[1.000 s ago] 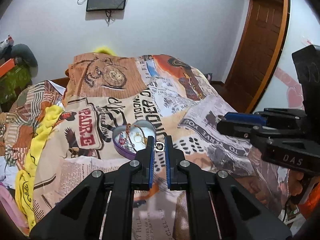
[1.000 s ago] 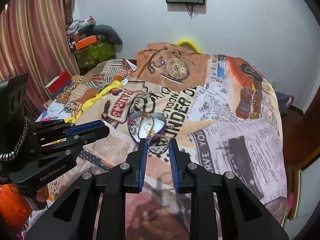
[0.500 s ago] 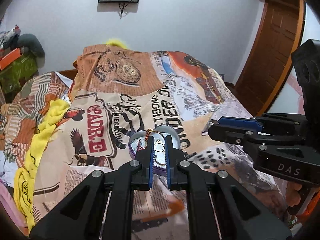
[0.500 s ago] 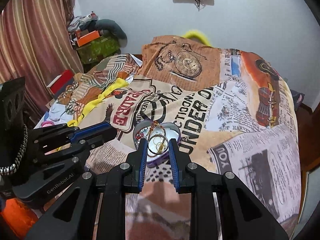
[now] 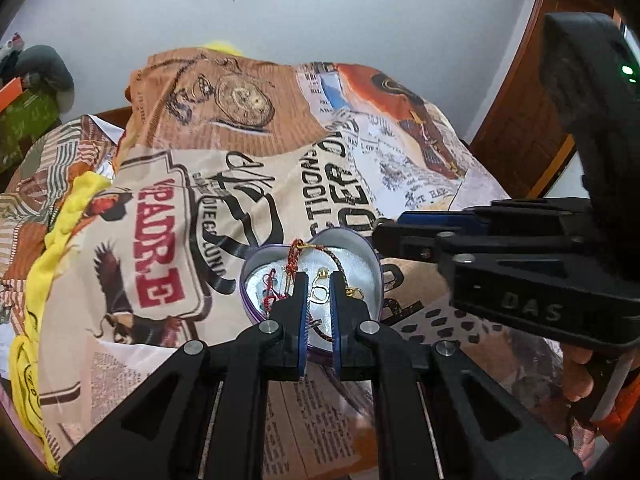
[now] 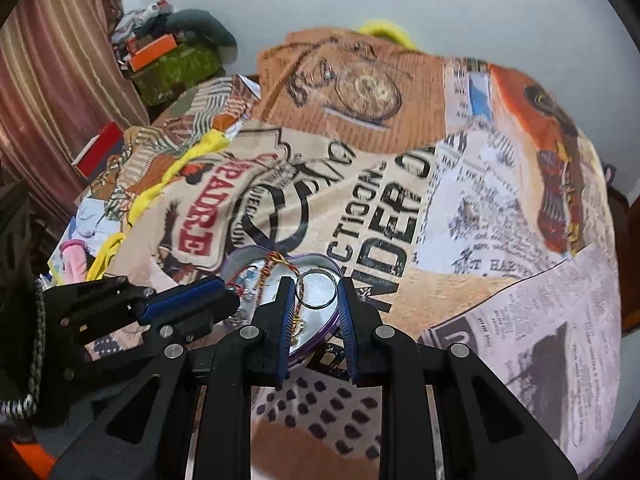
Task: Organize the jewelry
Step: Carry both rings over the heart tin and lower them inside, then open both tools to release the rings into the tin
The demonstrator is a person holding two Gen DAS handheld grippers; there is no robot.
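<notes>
Printed bedspread (image 5: 168,240) surrounds heart-shaped tin (image 5: 352,248); yellow cloth (image 5: 60,232) left.

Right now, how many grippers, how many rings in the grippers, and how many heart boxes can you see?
Grippers: 2, the left gripper and the right gripper
Rings held: 2, a small ring and a big ring
Heart boxes: 1, the purple heart box
Total: 5

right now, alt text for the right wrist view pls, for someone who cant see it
The right gripper pinches a silver ring between its blue pads, just above an open heart-shaped tin holding chains and small jewelry. The tin sits on a newspaper-print bedspread, with the left gripper alongside at lower left.
</notes>
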